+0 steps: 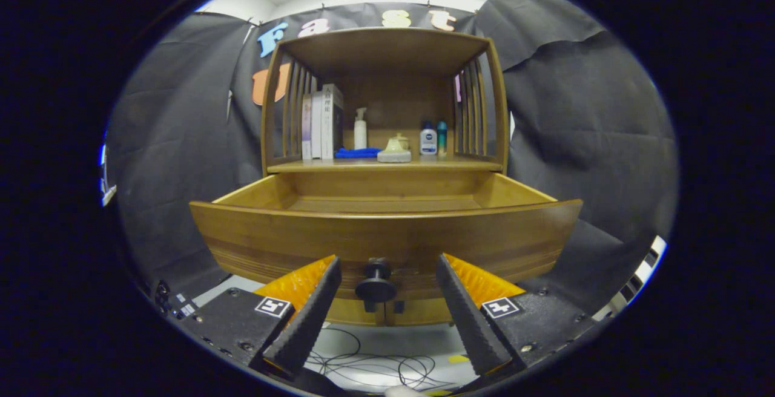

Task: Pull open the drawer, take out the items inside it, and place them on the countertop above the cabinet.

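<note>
The wooden cabinet's drawer (387,236) stands pulled out toward me, its curved front just ahead of the fingers. Its black knob (376,288) sits between my two fingers, apart from both. My gripper (387,270) is open, with the ridged black fingers (309,318) spread wide on either side of the knob. Part of the drawer's wooden floor (387,203) shows; the drawer front hides whatever lies lower inside. The countertop (387,166) above the drawer holds a blue cloth (357,152) and a pale round object (394,150).
On the countertop stand books (321,121) at the left, a white pump bottle (360,129), and two small bottles (433,138) at the right. Slatted wooden sides and a top shelf enclose it. Loose cables (375,367) lie on the floor below the fingers.
</note>
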`<state>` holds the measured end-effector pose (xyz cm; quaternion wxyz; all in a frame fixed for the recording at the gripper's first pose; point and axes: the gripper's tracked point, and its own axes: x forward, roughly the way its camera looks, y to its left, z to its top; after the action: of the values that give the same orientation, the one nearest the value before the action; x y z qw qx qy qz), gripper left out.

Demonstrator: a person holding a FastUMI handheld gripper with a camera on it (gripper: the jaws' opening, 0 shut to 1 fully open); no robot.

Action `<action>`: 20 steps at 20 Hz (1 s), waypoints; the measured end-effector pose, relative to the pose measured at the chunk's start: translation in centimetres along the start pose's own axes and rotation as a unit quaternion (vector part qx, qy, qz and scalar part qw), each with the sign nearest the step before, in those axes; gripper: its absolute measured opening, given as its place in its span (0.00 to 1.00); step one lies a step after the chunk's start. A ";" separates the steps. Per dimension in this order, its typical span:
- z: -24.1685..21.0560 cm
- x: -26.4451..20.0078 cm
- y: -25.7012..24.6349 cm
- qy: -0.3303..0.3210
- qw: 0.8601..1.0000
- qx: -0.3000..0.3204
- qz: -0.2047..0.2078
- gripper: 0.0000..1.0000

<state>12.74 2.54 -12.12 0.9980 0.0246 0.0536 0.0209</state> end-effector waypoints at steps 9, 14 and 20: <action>-0.9 2.8 0.3 -0.002 1.000 -0.016 -0.016 1.00; -0.8 3.4 0.6 -0.007 1.000 -0.022 -0.016 1.00; -0.9 3.9 1.0 -0.004 1.000 -0.010 -0.004 1.00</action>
<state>16.52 3.76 -13.40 0.9985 0.0140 0.0496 0.0174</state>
